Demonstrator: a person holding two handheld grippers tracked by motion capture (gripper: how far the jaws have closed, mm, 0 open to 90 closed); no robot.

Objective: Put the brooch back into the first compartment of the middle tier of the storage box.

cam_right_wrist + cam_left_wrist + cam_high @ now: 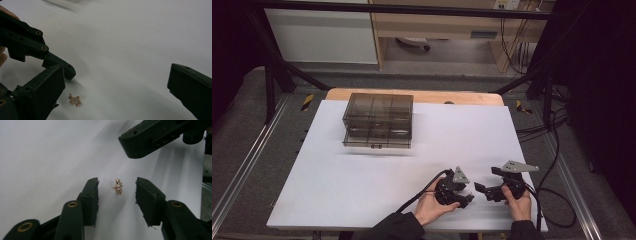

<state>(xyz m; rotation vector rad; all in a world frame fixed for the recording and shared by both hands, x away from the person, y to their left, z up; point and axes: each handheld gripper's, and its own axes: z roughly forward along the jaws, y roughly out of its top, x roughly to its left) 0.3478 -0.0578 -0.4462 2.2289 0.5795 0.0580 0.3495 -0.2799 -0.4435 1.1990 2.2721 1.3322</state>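
Framing the trinket: the left gripper (116, 188) has its jaws spread, one on each side of a small gold trinket (118, 186), touching it on neither side.
Trinket: a tiny gold piece set with pale stones, lying on the white table (45, 152) between the left gripper's jaw tips; in the right gripper view it sits at (74, 99), just beside the near jaw of that gripper.
Right gripper: its jaws (115, 82) are spread wide, holding nothing; one jaw rises at the lower left of its own view, the other at the far right.
Grippers together: in the high view the left gripper (466, 198) and the right gripper (480, 189) sit near the front edge of the table, tips turned toward each other and close together.
Hands: the left hand (432, 205) and the right hand (518, 204) grip the two tools from below.
Box: a smoky see-through box (378, 120) with compartments stands at the far side of the table, well apart from the grippers.
Table: a white sheet (362, 170) over a wooden top.
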